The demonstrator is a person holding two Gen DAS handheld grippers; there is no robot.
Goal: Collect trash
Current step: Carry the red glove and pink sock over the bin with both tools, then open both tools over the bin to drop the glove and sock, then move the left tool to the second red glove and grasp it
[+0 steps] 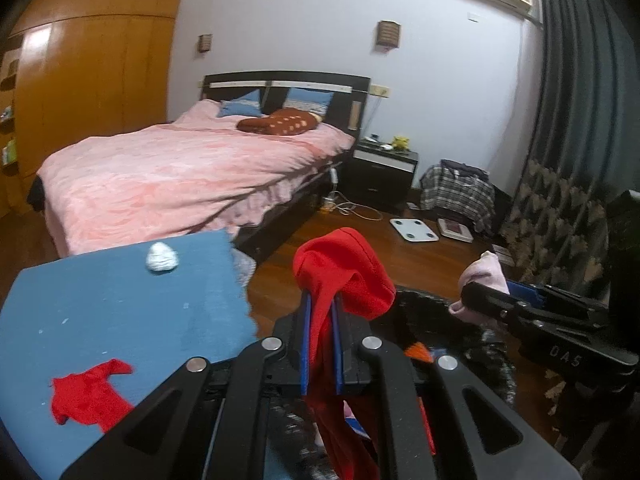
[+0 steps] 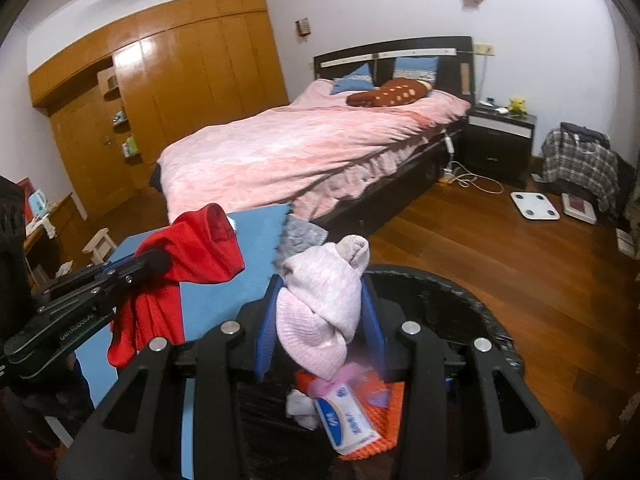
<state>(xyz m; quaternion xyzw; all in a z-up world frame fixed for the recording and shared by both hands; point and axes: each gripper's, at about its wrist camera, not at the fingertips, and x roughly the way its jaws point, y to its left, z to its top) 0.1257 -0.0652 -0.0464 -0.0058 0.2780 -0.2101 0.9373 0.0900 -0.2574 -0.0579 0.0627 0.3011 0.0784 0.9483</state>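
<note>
My left gripper (image 1: 320, 300) is shut on a red cloth (image 1: 348, 272) that droops between its blue pads; the right wrist view shows the same red cloth (image 2: 192, 252) in the left gripper (image 2: 154, 258). My right gripper (image 2: 320, 280) is shut on a bunched pale pink cloth (image 2: 320, 304), above a black bin (image 2: 480, 312) holding a tissue pack (image 2: 348, 420), an orange item and scraps. In the left wrist view the right gripper (image 1: 466, 294) carries the pink cloth (image 1: 484, 280) over the black bin (image 1: 492, 344). On the blue table (image 1: 120, 300) lie a white crumpled wad (image 1: 161, 257) and a red scrap (image 1: 88, 396).
A bed with a pink cover (image 1: 180, 172) stands behind the table. A dark nightstand (image 1: 382, 172), a white scale (image 1: 414, 230), cables and a plaid-draped pile (image 1: 460, 192) sit on the wooden floor. A wooden wardrobe (image 2: 180, 80) lines the left wall; curtains (image 1: 580, 80) hang at right.
</note>
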